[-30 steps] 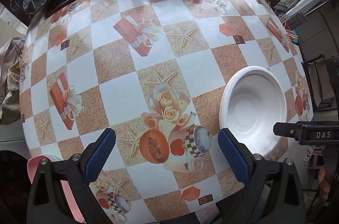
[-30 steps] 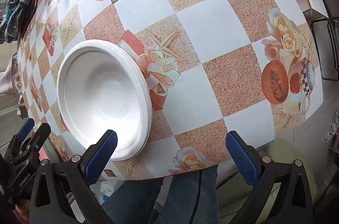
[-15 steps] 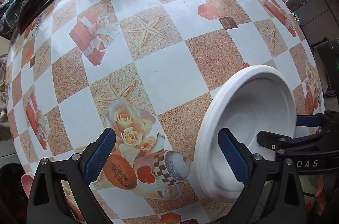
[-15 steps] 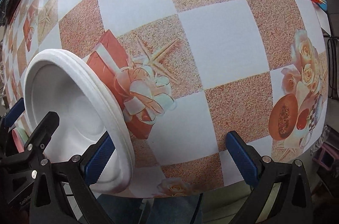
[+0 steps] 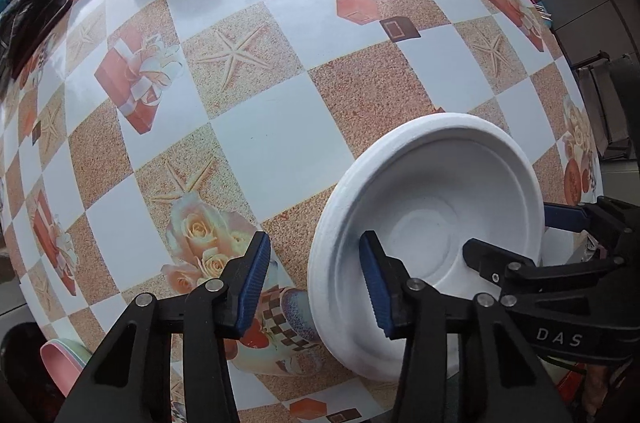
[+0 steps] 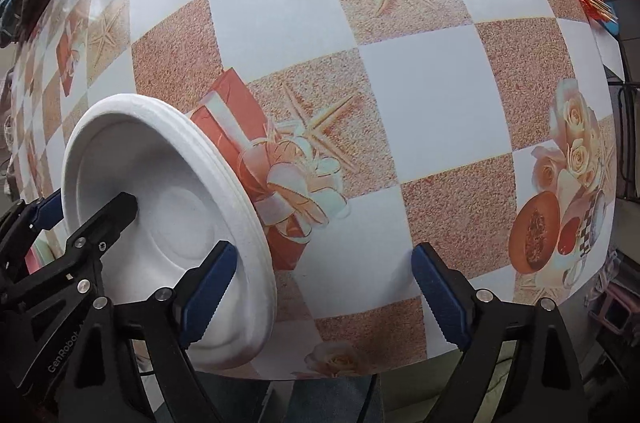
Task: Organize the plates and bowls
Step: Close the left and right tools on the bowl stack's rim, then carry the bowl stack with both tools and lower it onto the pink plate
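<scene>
Left wrist view: one white foam bowl point(image 5: 432, 223) sits near the bench point(image 5: 256, 151) edge; probably light, stiff, easily dented, so grip the rim. The left hand-held gripper point(image 5: 316, 279) straddles the near-left rim, jaws closing, pads not yet pressing. One pink plate point(image 5: 60, 359) shows at the lower left.

Right wrist view: the same bowl point(image 6: 160, 219), apparently a nested stack by its layered rim; count uncertain. The right hand-held gripper point(image 6: 324, 287) straddles the opposite rim, jaws closing, not yet clamped.
</scene>
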The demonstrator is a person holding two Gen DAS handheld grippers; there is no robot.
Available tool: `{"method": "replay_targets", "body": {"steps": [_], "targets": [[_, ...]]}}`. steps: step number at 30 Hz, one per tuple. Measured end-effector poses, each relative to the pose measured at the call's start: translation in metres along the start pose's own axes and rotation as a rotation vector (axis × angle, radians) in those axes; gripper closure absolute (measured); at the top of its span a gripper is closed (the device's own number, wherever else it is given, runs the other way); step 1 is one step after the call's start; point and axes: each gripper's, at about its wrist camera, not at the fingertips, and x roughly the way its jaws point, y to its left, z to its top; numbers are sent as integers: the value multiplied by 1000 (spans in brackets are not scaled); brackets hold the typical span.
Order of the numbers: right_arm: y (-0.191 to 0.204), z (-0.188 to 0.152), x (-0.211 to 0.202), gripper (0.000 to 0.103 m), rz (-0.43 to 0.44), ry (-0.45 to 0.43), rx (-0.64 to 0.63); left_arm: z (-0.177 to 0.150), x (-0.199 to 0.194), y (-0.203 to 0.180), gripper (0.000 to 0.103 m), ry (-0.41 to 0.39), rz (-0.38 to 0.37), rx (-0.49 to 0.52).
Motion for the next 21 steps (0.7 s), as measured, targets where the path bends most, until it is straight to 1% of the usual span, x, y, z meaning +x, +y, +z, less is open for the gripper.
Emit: {"method": "replay_targets", "body": {"steps": [1,2,3,4,5,6,7,8,11,12,16,17,21], "targets": [[3,-2,-2,22,5,-18,-22,1,0,-1,60,2,-9,2],[6,-2,-4,31,13,-34,-40,2,1,-2,67,6,-20,4],[7,-2,-6,39,20,-44,-49,2,1,-4,71,9,-24,10],[8,-1,-7,44,28,-48,-49,3,2,-9,74,10,-25,18],[8,-1,-9,55,51,-49,-44,3,2,-11,76,13,-23,27],[9,1,-9,70,82,-43,-38,2,1,-13,76,11,-16,31],[12,0,-7,76,125,-28,-28,2,2,-13,76,13,-11,33],[13,1,-5,78,144,-13,-12,-1,2,-13,76,17,-14,30],[20,-1,-4,78,142,-4,-2,-17,3,-15,76,32,-17,29],[26,-17,0,78,145,5,0,-22,4,-14,76,34,-15,35],[37,-37,9,78,153,37,6,-48,5,-11,75,45,-5,51],[39,-41,11,78,156,45,8,-60,7,-10,75,49,-4,50],[53,-56,16,78,148,76,-16,-85,10,1,75,78,-16,35]]}}
